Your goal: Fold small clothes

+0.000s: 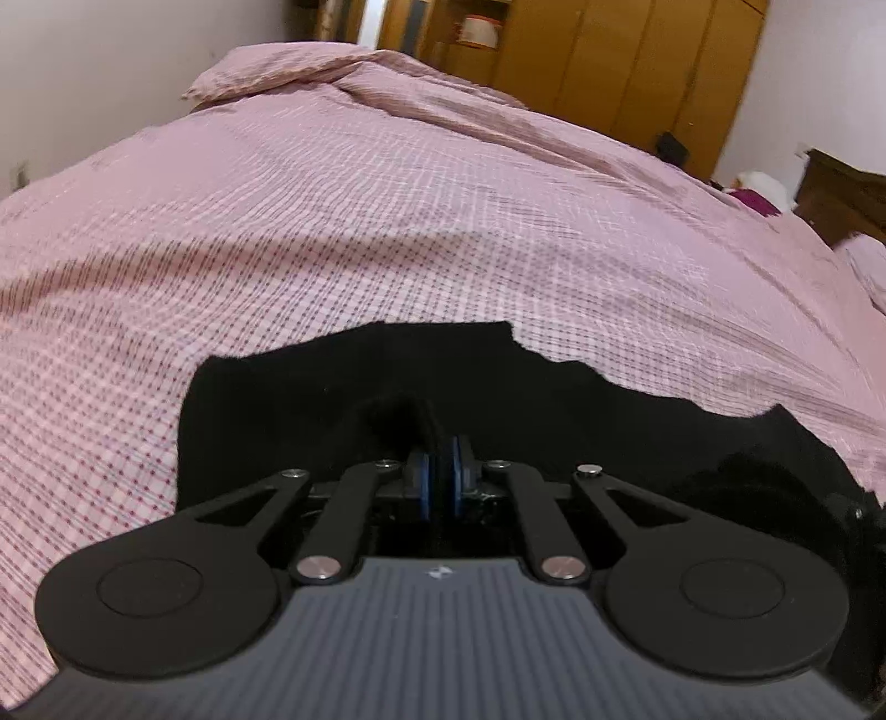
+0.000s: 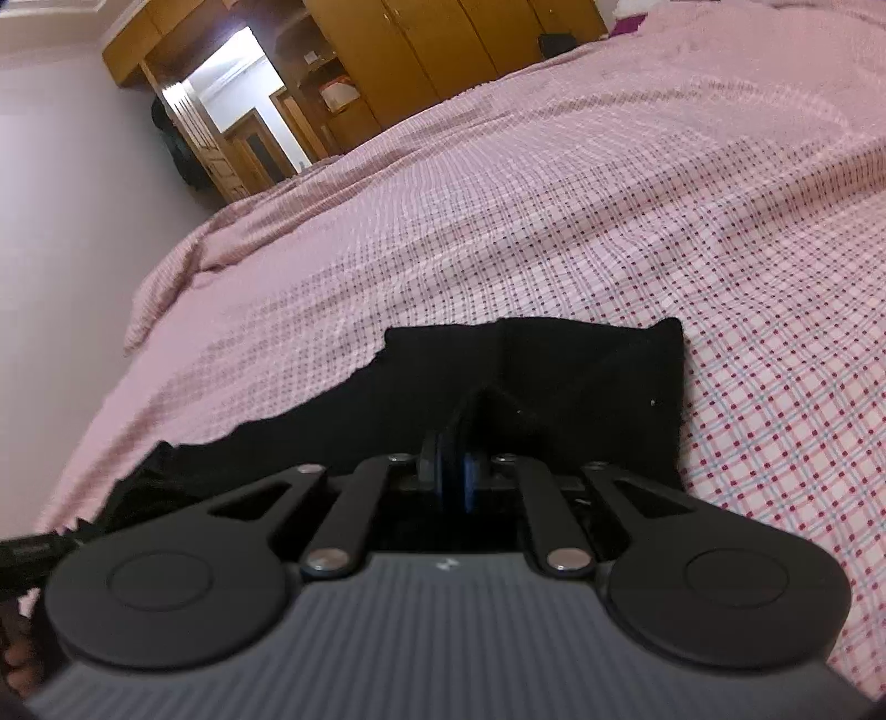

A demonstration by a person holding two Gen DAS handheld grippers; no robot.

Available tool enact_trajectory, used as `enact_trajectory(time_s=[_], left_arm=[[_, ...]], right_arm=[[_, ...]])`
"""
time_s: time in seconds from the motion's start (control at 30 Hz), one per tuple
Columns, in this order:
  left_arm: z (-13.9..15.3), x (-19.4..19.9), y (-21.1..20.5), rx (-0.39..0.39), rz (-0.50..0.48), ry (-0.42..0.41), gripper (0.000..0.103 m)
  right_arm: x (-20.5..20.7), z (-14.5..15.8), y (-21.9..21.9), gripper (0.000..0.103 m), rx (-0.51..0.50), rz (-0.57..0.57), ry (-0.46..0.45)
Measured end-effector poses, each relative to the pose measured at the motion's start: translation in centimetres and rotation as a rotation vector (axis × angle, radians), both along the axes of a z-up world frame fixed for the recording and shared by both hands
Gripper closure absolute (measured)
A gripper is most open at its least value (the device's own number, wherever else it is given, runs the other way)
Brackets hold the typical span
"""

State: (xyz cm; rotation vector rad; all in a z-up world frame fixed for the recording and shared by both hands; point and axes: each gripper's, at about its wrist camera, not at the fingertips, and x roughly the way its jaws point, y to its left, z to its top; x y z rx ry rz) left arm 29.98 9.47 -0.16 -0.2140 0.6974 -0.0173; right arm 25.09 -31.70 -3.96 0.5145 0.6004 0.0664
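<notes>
Cloth (image 1: 343,387) — a small black garment — lies on the bed (image 1: 387,221), spread ahead of both grippers with its long axis running across from one to the other. Left gripper (image 1: 437,459) has its jaws clamped on a bunched fold near its own end; right gripper (image 2: 454,459) pinches a raised fold near the squared corner. Each hand holds its own side, so neither is nearer — the coming fold likely depends on carrying both held edges forward together.

The black garment (image 1: 343,387) runs under the gripper body, its near part hidden. The wardrobe (image 2: 443,50) is cut off at the top edge; far bedding (image 1: 764,194) is blurred.
</notes>
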Motion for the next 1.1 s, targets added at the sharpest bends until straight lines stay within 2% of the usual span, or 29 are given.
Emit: enact_trajectory(time_s=[0.07, 0.17, 0.27, 0.43, 0.53, 0.67, 0.8, 0.9, 1.1], left_arm=[[0.9, -0.5, 0.1, -0.007, -0.019, -0.008, 0.09], [2.2, -1.6, 0.2, -0.006, -0.04, -0.025, 0.079], [3.5, -2.9, 0.2, 0.016, -0.054, -0.049, 0.071], [5.1, -5.4, 0.1, 0.03, -0.096, -0.08, 0.066], [5.4, -6.7, -0.6, 0.035, -0.145, -0.092, 0.064], [4.5, -6.6, -2.3, 0.052, -0.21, -0.066, 0.063], [2.4, -4.7, -3.2, 0.069, -0.221, -0.028, 0.063], [0.6, -2.5, -3.2, 0.09, -0.188, 0.007, 0.063], [-1.1, 1.5, -1.8, 0.116, -0.072, 0.005, 0.063]], right_arm=[[-0.4, 0.4, -0.4, 0.088, 0.021, 0.002, -0.003], [-1.5, 1.6, -0.7, 0.072, 0.017, -0.009, -0.015], [-2.8, 2.9, -0.9, 0.071, -0.021, 0.009, -0.04], [-4.8, 4.6, -1.0, 0.069, -0.097, 0.043, -0.06], [-5.9, 5.2, -0.3, 0.069, -0.157, 0.102, -0.08], [-5.6, 5.0, 1.6, 0.069, -0.247, 0.204, -0.078], [-3.1, 3.9, 2.7, 0.07, -0.276, 0.267, -0.013], [-1.0, 2.8, 2.9, 0.071, -0.317, 0.237, 0.018], [2.1, 1.9, 1.7, 0.074, -0.344, 0.137, 0.018]])
